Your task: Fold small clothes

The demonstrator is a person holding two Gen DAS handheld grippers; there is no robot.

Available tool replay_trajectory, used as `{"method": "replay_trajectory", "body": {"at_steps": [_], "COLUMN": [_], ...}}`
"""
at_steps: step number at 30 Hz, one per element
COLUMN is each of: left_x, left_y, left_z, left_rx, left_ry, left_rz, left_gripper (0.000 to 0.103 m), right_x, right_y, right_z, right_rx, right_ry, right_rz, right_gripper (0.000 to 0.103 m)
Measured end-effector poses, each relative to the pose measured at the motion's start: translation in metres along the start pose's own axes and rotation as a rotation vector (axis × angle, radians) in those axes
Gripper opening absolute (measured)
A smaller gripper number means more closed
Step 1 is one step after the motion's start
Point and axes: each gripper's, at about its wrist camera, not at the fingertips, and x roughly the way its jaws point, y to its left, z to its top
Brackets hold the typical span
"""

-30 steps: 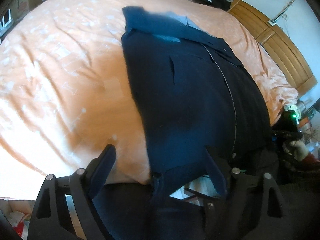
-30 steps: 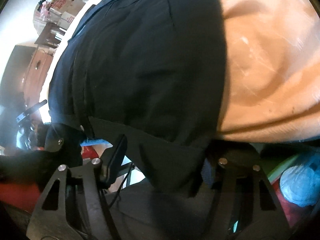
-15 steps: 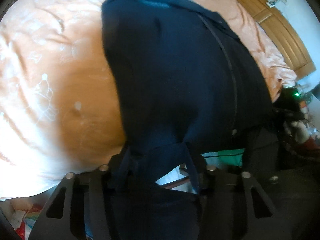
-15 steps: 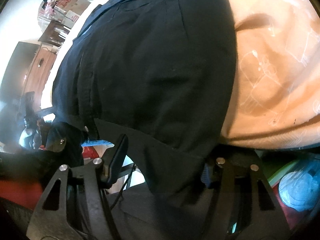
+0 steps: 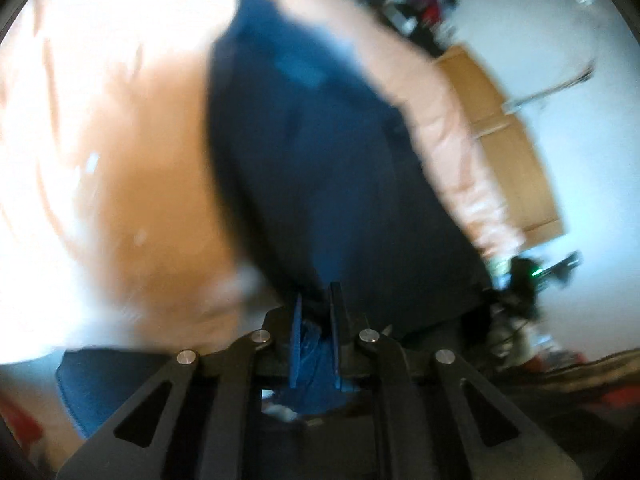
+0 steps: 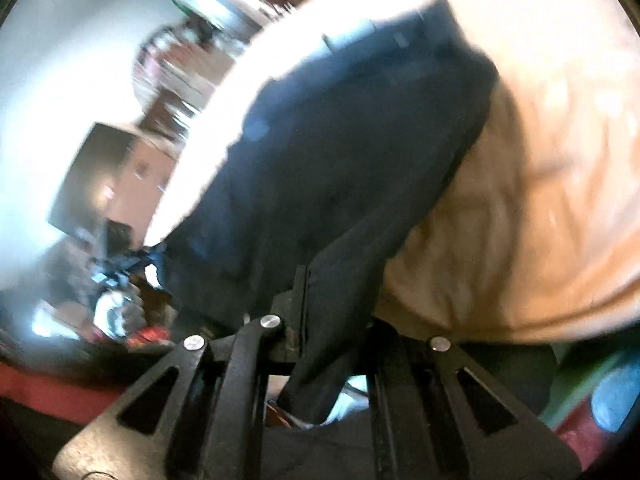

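A dark navy shirt (image 5: 320,168) lies lengthwise on the peach bedspread (image 5: 120,160), its collar end far from me. My left gripper (image 5: 316,308) is shut on the shirt's near hem, with blue cloth bunched between the fingers. In the right wrist view the same navy shirt (image 6: 340,152) runs up the bed, and my right gripper (image 6: 320,292) is shut on its near hem corner; the cloth hides the right-hand finger. Both views are motion-blurred.
The bedspread (image 6: 540,200) fills the right of the right wrist view. A wooden headboard (image 5: 512,152) stands at the right of the left wrist view. Cluttered furniture (image 6: 120,184) and floor items lie beyond the bed's near edge.
Both grippers have closed from open onto the shirt's near hem. Both cameras have swung, and the hem now looks pulled taut and lifted.
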Motion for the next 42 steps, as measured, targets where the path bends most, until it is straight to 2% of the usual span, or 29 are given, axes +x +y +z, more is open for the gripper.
{"method": "replay_trajectory", "body": {"at_steps": [4,8,14,15,18,20,22,24,26,27,28,30,32,34,38,42], "left_x": [-0.024,-0.038,-0.032,-0.027,-0.004,0.022,0.052,0.077,0.09,0.092,0.093,0.093,0.092,0.098,0.116,0.145], "left_y": [-0.016,-0.018,-0.012,-0.007,0.015,0.035,0.05,0.067,0.073,0.074,0.074,0.076,0.076,0.078,0.081,0.07], "left_z": [0.034,0.085,0.19,0.203,0.259,0.296,0.324,0.344,0.343,0.342,0.336,0.324,0.317,0.317,0.323,0.326], "left_rx": [-0.02,-0.05,-0.034,-0.042,-0.087,-0.114,-0.111,-0.133,-0.118,-0.098,-0.085,-0.061,-0.028,0.0,0.026,0.102], "left_ry": [-0.133,-0.231,-0.324,-0.337,-0.374,-0.363,-0.325,-0.273,-0.243,-0.237,-0.228,-0.209,-0.183,-0.156,-0.139,-0.113], "left_rz": [-0.129,-0.183,-0.135,-0.132,-0.103,-0.046,0.036,0.087,0.111,0.134,0.147,0.182,0.219,0.236,0.241,0.298], "left_gripper": [0.011,0.011,0.01,0.006,0.006,0.006,0.005,0.004,0.004,0.004,0.006,0.015,0.019,0.025,0.032,0.032], "right_x": [-0.023,-0.025,0.009,0.02,0.064,0.098,0.121,0.159,0.19,0.202,0.209,0.203,0.191,0.178,0.16,0.153], "right_y": [0.015,0.02,0.02,0.018,0.006,-0.006,-0.026,-0.059,-0.091,-0.103,-0.114,-0.122,-0.118,-0.112,-0.11,-0.103], "right_z": [0.037,0.087,0.196,0.217,0.269,0.3,0.314,0.323,0.323,0.32,0.317,0.313,0.31,0.306,0.309,0.308], "right_rx": [0.004,0.019,-0.018,-0.023,-0.043,-0.07,-0.06,-0.016,0.017,0.032,0.071,0.123,0.124,0.101,0.069,-0.025], "right_ry": [-0.104,-0.179,-0.221,-0.215,-0.159,-0.122,-0.102,-0.036,0.034,0.065,0.078,0.043,0.004,-0.031,-0.069,-0.102], "right_rz": [0.077,0.12,0.106,0.09,0.047,-0.017,-0.078,-0.138,-0.223,-0.238,-0.218,-0.124,-0.056,-0.038,-0.066,-0.189], "right_gripper": [0.006,0.006,0.006,0.006,0.007,0.007,0.008,0.01,0.013,0.014,0.015,0.026,0.055,0.063,0.063,0.064]}}
